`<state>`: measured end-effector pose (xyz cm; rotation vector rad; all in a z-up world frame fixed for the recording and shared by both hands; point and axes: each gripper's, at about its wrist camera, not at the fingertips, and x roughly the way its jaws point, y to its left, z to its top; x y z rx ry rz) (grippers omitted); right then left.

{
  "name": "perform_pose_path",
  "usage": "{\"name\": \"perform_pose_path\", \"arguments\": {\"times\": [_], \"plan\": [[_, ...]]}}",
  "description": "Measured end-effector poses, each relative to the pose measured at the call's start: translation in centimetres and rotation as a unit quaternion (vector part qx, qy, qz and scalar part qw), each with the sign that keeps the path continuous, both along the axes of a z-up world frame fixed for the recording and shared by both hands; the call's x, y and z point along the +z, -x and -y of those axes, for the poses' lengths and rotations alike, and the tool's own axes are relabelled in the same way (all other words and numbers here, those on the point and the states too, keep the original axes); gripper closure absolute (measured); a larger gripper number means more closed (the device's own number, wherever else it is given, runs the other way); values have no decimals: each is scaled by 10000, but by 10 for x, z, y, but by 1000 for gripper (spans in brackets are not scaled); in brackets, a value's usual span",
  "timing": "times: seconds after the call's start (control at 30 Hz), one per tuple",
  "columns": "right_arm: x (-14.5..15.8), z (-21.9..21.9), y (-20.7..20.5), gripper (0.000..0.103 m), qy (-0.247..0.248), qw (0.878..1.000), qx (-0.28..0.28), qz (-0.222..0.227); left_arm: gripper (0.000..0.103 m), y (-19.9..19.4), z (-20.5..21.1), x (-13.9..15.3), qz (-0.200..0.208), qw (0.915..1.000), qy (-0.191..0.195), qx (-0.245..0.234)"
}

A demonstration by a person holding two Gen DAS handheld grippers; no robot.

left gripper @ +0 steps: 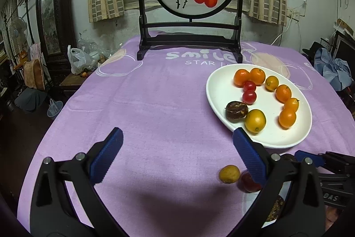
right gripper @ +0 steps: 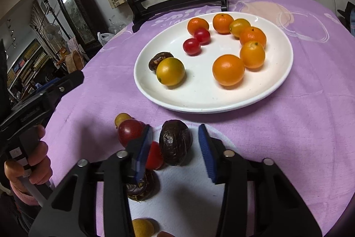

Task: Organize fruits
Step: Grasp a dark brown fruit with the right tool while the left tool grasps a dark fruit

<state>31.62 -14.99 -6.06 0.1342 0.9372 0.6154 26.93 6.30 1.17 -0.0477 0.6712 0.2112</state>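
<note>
Nearest me, my right gripper [right gripper: 177,153] holds its fingers partly open around a dark wrinkled fruit [right gripper: 175,142], gripping nothing. Its left finger half hides a red tomato [right gripper: 154,156] and another dark fruit [right gripper: 142,189]. My left gripper [left gripper: 177,156] gapes wide and empty over the purple-clothed table [left gripper: 144,108]. Farther off, the white plate [right gripper: 199,97] carries oranges, two tomatoes and a partly hidden dark fruit.

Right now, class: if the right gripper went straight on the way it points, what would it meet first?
Probably the dark wrinkled fruit, which sits between the open right gripper fingers. The white plate lies beyond it. Depth is hard to judge through the fisheye.
</note>
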Motion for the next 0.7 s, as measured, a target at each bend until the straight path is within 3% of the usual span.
{"name": "perform_pose_path", "arguments": {"times": [0.1,0.3,0.5,0.6,0.67,0.7], "plan": [[-6,-2,-3,72,-3,9999,11,-119,2,0,1,1,17,10000,-2,-28],[-3,3,1,78,-139,9998,26,-125,2,0,4,0,14,9999,40,-151],[13,26,7,78,-633,9979,-57,-121,5,-1,19,-9,-310,9896,660,-1241],[17,36,11,78,-763,9969,-141,-90,24,1,37,-14,-453,9807,663,-1785],[20,42,13,78,-810,9965,-191,-37,41,1,49,-21,-617,9735,683,-2092],[22,43,15,78,-818,9964,-208,2,44,0,53,-25,-689,9718,660,-2156]]}}
